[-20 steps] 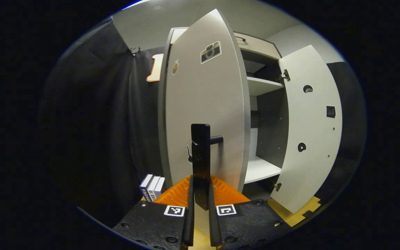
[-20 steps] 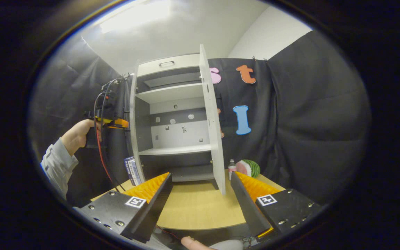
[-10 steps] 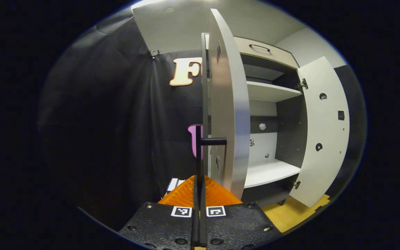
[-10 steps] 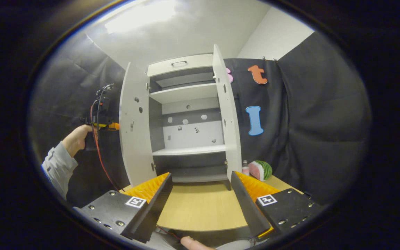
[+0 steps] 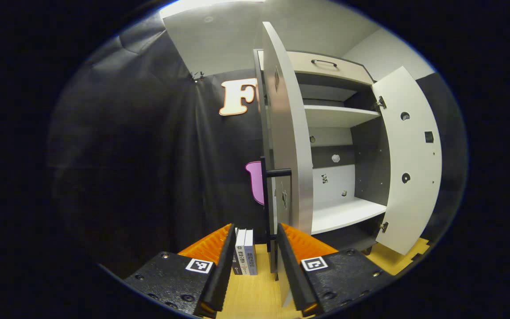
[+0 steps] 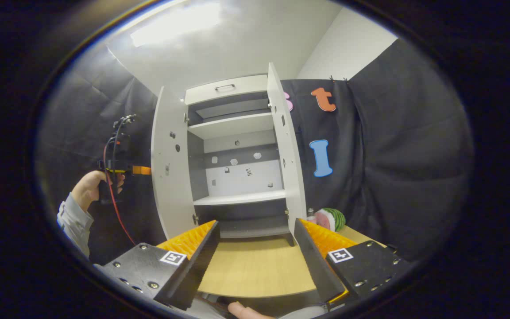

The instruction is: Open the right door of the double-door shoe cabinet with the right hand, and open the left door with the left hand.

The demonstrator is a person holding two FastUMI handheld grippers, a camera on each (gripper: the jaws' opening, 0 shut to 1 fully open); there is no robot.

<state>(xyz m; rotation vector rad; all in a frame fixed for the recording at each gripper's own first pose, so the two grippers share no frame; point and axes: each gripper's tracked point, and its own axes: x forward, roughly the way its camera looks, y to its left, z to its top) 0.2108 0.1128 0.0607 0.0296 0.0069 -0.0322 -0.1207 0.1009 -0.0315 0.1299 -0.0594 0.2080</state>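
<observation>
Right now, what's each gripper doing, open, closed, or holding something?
Left gripper: open, holding nothing; the door handle stands between its fingers, ungripped.
Right gripper: open, holding nothing.

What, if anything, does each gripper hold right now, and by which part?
Nothing is held. The left gripper is open, its fingers either side of the left door's handle without pressing it. The right gripper is open over the table.
</observation>
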